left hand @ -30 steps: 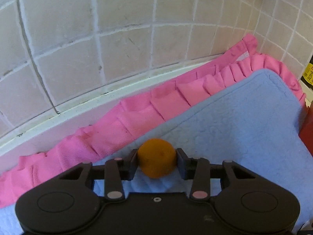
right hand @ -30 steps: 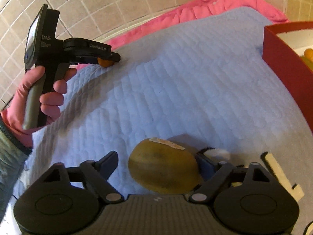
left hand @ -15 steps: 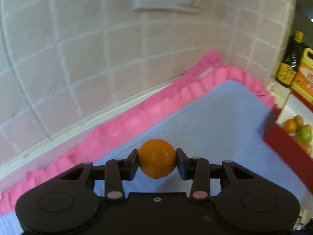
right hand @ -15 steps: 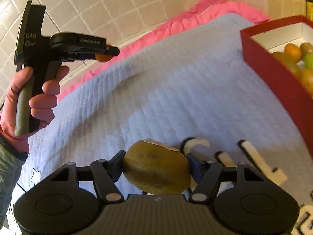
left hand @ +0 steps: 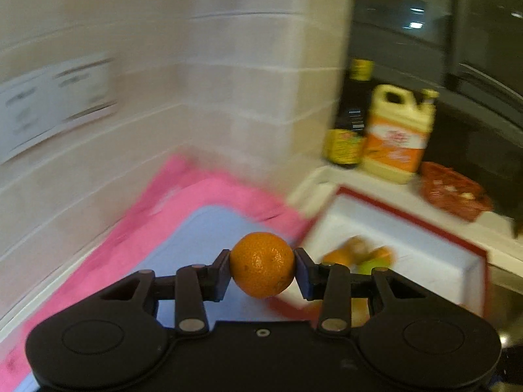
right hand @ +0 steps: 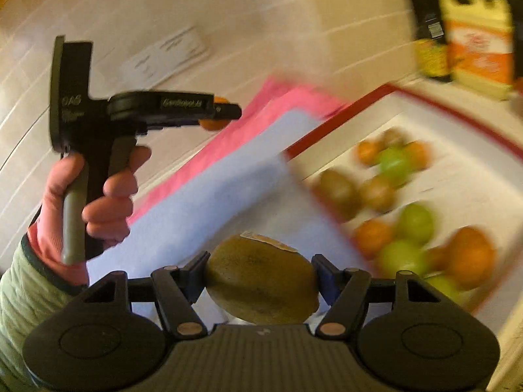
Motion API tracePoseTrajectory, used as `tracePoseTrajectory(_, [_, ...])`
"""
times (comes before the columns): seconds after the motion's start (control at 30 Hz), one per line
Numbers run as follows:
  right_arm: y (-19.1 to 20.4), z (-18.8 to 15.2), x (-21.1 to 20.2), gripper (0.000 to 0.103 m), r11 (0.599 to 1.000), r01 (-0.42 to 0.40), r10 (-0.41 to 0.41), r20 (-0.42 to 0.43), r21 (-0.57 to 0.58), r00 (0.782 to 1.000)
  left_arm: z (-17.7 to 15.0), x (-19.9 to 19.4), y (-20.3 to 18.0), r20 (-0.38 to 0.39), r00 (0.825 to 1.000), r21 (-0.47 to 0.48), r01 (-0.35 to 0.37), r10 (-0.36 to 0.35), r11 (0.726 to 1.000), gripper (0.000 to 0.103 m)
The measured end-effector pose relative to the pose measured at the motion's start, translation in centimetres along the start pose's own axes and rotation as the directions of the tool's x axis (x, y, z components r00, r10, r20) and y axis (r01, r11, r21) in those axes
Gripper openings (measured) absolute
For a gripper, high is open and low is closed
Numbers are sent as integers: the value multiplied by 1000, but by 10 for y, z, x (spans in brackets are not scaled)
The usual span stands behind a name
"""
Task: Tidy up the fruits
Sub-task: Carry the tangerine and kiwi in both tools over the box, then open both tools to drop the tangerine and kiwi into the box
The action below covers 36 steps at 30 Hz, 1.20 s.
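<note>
- Carrying stage: orange [left hand: 262, 264] is clamped in left gripper [left hand: 262, 269], kiwi [right hand: 261, 283] in right gripper [right hand: 261, 282].
- Box [right hand: 457, 176] is already part-filled; both fruits not yet dropped in.

A pink cloth [left hand: 209, 196] lies on the worktop against the tiled wall, a blue mat [left hand: 202, 238] on top of it. Just right of the mat sits a red-rimmed box [right hand: 385, 91]; beyond the box stand a dark bottle [left hand: 349, 130] and a yellow jug [left hand: 397, 137].
</note>
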State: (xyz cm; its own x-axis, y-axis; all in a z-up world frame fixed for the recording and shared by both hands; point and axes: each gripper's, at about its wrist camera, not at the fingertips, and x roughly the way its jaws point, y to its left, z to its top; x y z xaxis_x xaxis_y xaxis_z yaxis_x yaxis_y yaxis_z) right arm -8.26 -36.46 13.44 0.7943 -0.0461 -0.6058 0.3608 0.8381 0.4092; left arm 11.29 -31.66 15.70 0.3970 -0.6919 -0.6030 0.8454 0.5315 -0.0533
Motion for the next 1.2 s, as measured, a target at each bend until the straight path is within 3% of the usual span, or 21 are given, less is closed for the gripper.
tracePoseTrajectory(0.2, [-58, 26, -19, 69, 983, 173, -177, 63, 52, 982, 34, 50, -65, -44, 981, 61, 190, -188, 980, 49])
tracePoseTrajectory(0.27, [-82, 36, -19, 69, 971, 234, -237, 59, 54, 970, 41, 71, -85, -66, 975, 78, 218, -213, 973, 49])
tracePoseTrajectory(0.4, [-116, 50, -11, 69, 961, 269, -272, 39, 72, 962, 45, 115, -106, -122, 960, 71, 260, -251, 963, 49])
tracePoseTrajectory(0.73, [-158, 69, 31, 69, 942, 312, -312, -19, 120, 950, 38, 204, -117, -256, 935, 48, 264, -244, 963, 49])
tracePoseTrajectory(1.2, [-171, 73, 62, 69, 922, 370, -360, -100, 115, 928, 24, 230, -115, -302, 923, 39, 261, -237, 965, 50])
